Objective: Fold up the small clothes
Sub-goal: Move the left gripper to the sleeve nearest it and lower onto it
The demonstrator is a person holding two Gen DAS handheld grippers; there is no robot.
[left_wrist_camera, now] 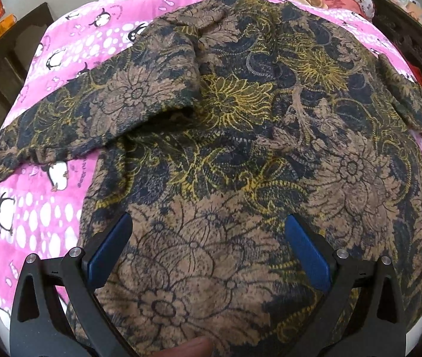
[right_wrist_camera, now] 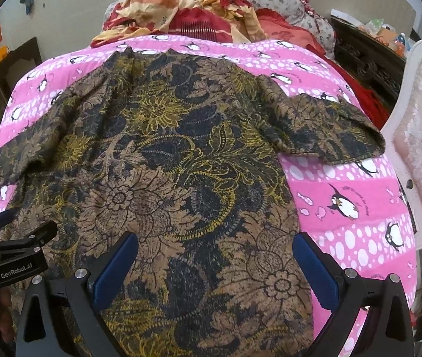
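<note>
A brown shirt with black and yellow floral print lies spread flat on a pink penguin-print quilt, collar at the far end. Bare quilt shows along its right side; the left sleeve reaches nearly to the quilt's left edge (its cuff rumpled). The left gripper and right gripper both stand spread wide above the near hem, pinching nothing. Crumpled red and orange bedding lies beyond.

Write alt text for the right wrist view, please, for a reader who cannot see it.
A brown, black and yellow floral shirt lies spread flat on a pink penguin-print blanket. The open right gripper hovers above its lower part, and the left gripper shows at the left edge.
</note>
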